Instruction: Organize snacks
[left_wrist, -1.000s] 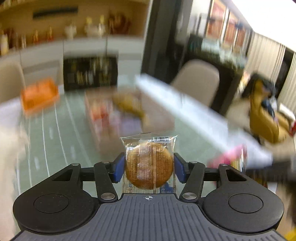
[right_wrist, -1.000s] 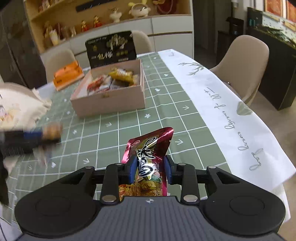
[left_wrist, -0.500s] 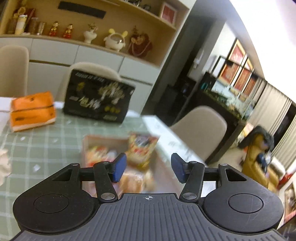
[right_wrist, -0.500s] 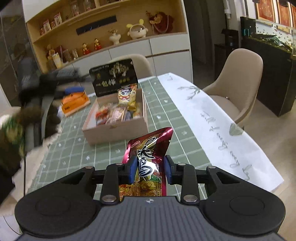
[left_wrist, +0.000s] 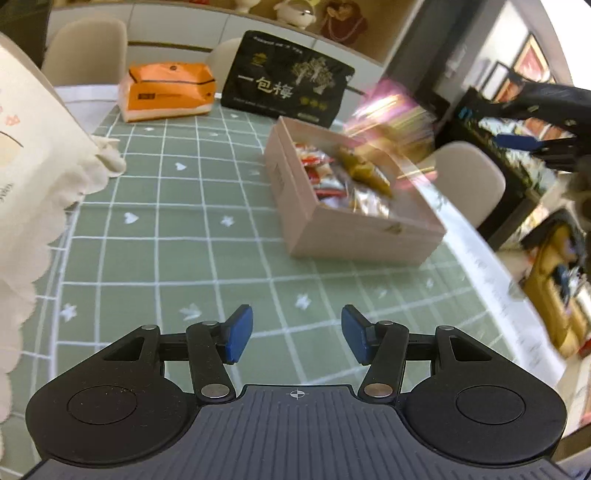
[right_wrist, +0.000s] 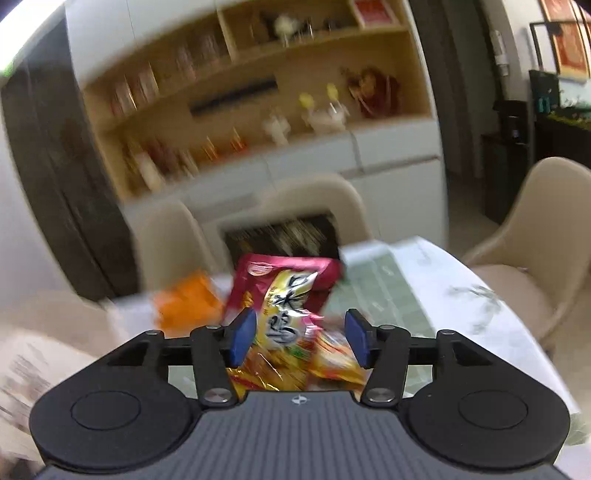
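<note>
Now releasing: right gripper (right_wrist: 300, 339) jaws opening, red snack packet (right_wrist: 284, 295) between pads, slipping free, long axis pointing ahead and up along fingers. In left view, packet only pink blur above far edge of wooden box (left_wrist: 354, 236). Left gripper (left_wrist: 296, 334) half open, empty, low over green tablecloth (left_wrist: 155, 266), box ahead-right.

My left gripper (left_wrist: 297, 334) and my right gripper (right_wrist: 300, 336) look the same: blue flat pads on black linkage arms with silver screws, two round black discs at the sides, and a grey ribbed body with a small white crosshair mark.
</note>
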